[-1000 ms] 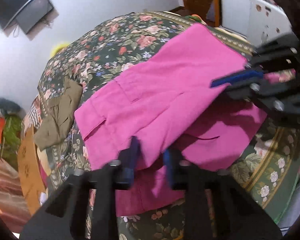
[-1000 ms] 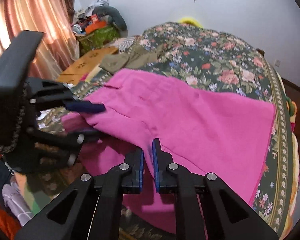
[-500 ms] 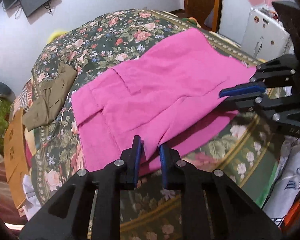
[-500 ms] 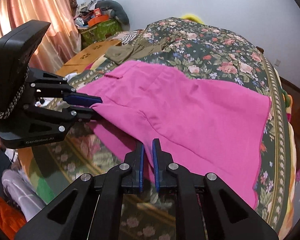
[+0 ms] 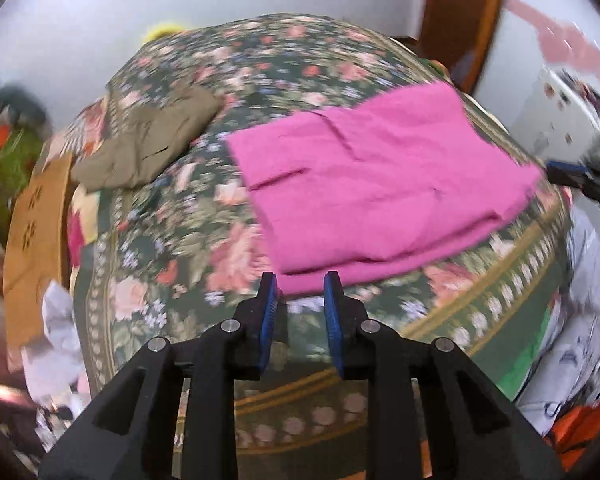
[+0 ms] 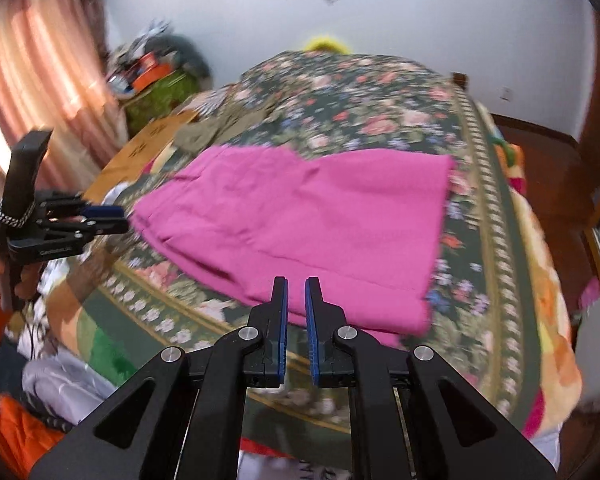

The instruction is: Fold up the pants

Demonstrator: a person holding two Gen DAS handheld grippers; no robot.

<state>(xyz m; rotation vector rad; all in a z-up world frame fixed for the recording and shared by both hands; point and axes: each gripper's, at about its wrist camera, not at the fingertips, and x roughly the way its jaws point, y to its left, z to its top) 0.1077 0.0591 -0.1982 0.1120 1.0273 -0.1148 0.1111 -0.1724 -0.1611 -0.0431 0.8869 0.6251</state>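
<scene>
Pink pants (image 5: 372,184) lie folded flat on the floral bed (image 5: 204,248).

In the left wrist view the pants sit toward 2 o'clock on the bedspread, with an olive garment (image 5: 148,140) well apart at 10 o'clock. The left gripper (image 5: 300,292) hangs just beyond the pants' near edge; its jaws have just been opening, narrow, nothing between them. The right gripper (image 6: 296,296) hovers over the near edge, jaws almost together and empty.

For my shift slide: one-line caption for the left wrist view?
Left gripper, empty and open, above the near edge of folded pink pants on a floral bedspread.
</scene>
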